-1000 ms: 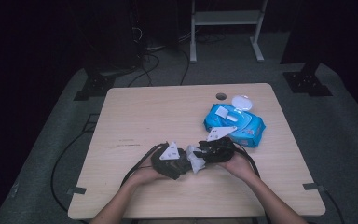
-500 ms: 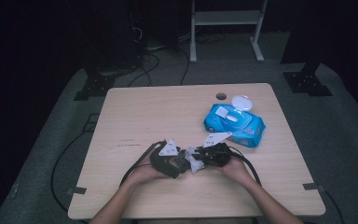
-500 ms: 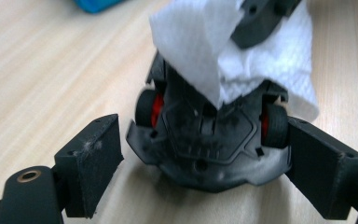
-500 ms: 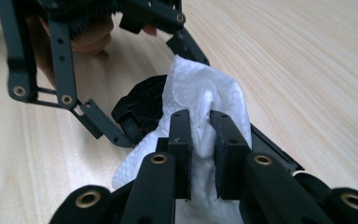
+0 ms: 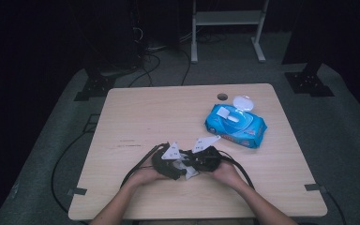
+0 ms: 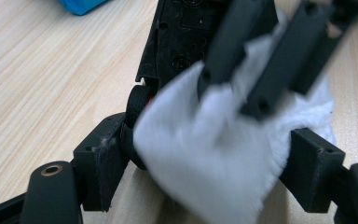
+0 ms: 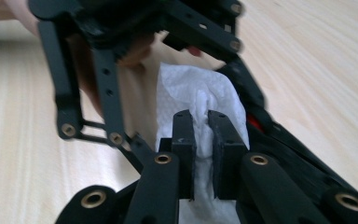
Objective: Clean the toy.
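The crumpled white wet wipe [image 7: 200,100] is pinched between your right gripper [image 7: 201,135], whose jaws have just closed on it. Your left gripper [image 6: 205,154] stands open, its jaws either side of the wipe.

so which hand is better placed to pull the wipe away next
Right. The right tongs are pinched shut on the white wipe, bunching it between the pads. The left tongs stand wide around it without pressing, so they would likely have to close first.
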